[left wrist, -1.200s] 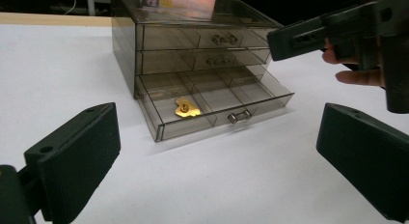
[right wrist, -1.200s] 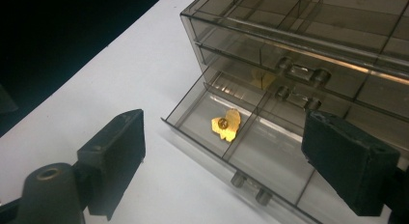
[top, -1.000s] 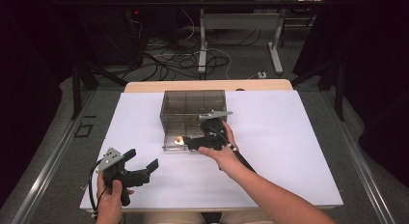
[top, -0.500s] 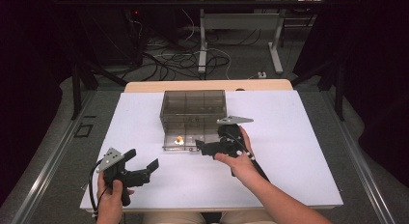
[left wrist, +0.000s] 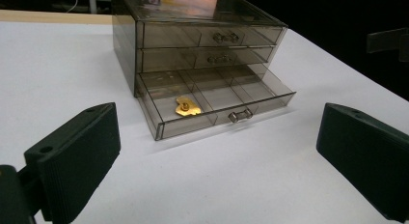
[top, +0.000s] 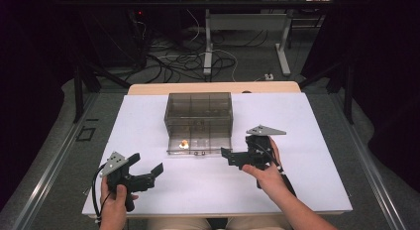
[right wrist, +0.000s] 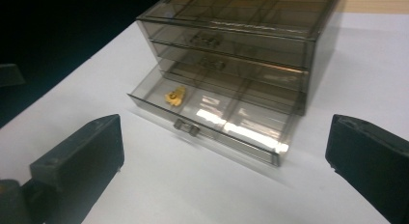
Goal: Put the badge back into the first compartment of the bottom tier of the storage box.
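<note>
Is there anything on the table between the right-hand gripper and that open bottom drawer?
Nothing visible. Bare white table lies between the right gripper, whose jaws stand open, and the pulled-out bottom drawer with its small handle.

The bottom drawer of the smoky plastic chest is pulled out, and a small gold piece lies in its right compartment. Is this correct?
Not quite: the gold piece lies in the left compartment of the open bottom drawer, as the left gripper view shows. The rest is right.
</note>
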The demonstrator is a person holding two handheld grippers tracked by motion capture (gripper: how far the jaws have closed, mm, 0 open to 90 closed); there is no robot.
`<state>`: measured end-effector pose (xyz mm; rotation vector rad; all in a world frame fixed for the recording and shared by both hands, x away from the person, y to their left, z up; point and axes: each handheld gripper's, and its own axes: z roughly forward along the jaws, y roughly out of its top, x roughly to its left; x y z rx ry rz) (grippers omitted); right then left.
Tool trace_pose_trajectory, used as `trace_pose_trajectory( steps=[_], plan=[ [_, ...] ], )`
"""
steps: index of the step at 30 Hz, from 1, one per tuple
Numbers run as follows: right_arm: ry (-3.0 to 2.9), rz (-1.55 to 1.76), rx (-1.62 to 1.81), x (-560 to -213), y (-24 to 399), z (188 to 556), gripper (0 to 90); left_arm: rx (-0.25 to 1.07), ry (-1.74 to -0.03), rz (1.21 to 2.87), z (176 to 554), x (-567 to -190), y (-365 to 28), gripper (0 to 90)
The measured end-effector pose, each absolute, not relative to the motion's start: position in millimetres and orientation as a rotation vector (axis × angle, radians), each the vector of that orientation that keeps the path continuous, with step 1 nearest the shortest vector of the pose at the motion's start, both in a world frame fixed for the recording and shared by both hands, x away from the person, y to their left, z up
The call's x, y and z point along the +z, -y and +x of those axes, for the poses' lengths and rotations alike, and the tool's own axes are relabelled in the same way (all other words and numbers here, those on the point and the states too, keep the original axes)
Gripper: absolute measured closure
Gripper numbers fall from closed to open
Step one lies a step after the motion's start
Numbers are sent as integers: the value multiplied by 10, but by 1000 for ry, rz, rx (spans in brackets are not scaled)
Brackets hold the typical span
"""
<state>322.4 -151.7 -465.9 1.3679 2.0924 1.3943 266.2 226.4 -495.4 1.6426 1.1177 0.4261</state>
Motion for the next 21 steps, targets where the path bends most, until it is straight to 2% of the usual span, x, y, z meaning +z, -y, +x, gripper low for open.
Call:
trace_pose_trajectory(
  steps=[21],
  plan=[
    [-1965,1452,1293,-4840,2144,3127,0,429,-1122,1654,2660,-4960,-2265,19]
  ],
)
